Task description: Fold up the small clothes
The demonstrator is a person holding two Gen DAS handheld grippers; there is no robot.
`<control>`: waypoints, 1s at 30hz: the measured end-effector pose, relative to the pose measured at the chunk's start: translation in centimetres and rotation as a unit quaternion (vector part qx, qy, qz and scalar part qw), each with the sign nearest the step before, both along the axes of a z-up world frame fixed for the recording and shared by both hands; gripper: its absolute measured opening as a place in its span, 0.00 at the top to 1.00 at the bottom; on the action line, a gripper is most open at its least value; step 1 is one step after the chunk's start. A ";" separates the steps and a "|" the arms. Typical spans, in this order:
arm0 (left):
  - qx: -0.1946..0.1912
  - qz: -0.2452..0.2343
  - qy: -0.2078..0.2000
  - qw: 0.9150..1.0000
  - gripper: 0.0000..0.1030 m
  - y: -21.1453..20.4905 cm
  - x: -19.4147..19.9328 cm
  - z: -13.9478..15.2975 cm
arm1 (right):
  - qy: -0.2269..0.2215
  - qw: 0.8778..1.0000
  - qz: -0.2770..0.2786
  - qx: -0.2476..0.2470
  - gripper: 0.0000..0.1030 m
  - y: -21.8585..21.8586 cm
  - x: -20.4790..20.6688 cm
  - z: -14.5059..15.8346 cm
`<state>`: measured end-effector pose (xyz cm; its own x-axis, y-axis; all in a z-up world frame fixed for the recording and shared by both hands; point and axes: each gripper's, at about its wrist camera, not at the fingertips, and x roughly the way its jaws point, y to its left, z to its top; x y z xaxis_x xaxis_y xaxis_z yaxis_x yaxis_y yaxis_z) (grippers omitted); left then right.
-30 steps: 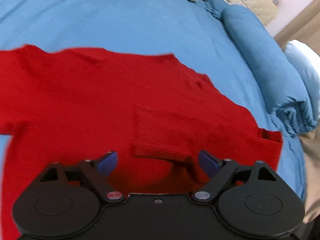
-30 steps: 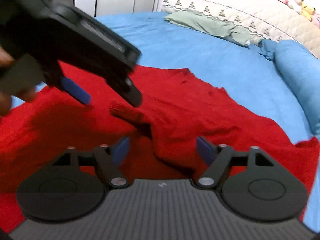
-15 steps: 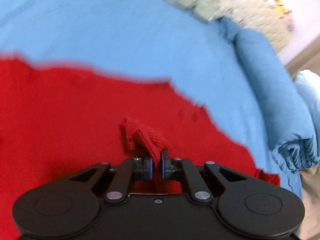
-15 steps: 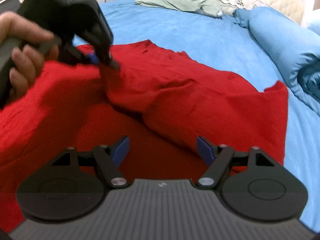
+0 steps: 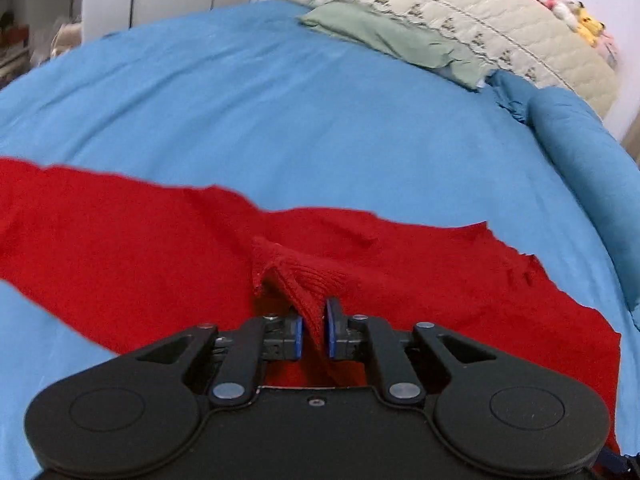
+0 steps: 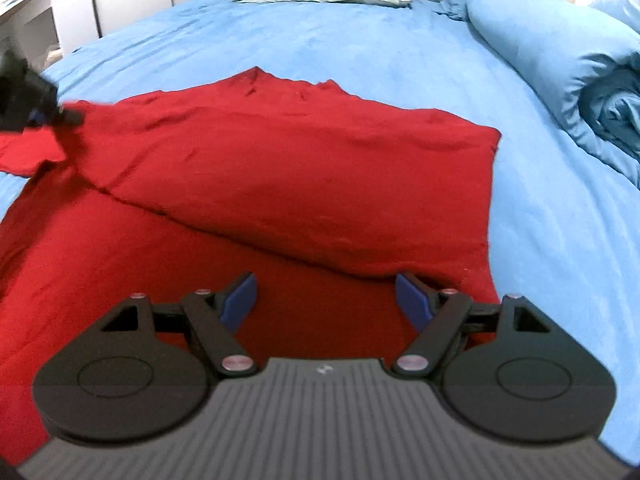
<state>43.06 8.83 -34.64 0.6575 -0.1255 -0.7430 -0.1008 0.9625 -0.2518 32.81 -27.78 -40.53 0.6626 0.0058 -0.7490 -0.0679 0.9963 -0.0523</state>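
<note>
Now my left gripper [image 5: 313, 334] pinches the red sweater's [image 6: 280, 168] ribbed cuff [image 5: 308, 276], lifting it so the sleeve can fold across the body. My right gripper [image 6: 325, 300] hovers wide open above the sweater, holding nothing.

A bed [image 5: 280, 112] covered in a blue sheet carries a red sweater [image 6: 304, 168], spread across the near part of the surface with one sleeve folded over its body. A green cloth [image 5: 384, 36] lies crumpled at the far edge, against a cream quilted headboard [image 5: 460, 12]. Along the right edge, a blue duvet [image 6: 532, 44] lies rolled, well apart from the sweater, with bare sheet between them.
</note>
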 end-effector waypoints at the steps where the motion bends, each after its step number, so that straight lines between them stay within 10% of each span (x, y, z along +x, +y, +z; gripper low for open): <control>1: 0.007 0.004 -0.001 1.000 0.86 0.1 -0.2 0.0 | 0.003 1.000 -0.005 -0.002 0.08 -0.2 0.2 0.0; 8: 0.065 0.047 0.002 0.997 0.44 2.5 -0.9 1.5 | 0.029 0.997 -0.073 -0.027 0.08 -3.0 -0.6 0.4; 19: 0.067 -0.010 0.004 0.998 0.37 1.9 -2.3 2.3 | -0.028 0.994 -0.043 -0.097 0.08 -0.7 -2.0 3.3; 26: 0.062 -0.061 0.000 0.996 0.35 -1.9 0.1 1.4 | 0.006 0.980 -0.087 -0.178 0.12 -3.2 0.7 -0.1; 30: 0.060 -0.066 0.003 0.996 0.35 -2.8 0.9 1.1 | 0.016 0.976 -0.167 -0.139 0.10 -7.3 0.1 -0.3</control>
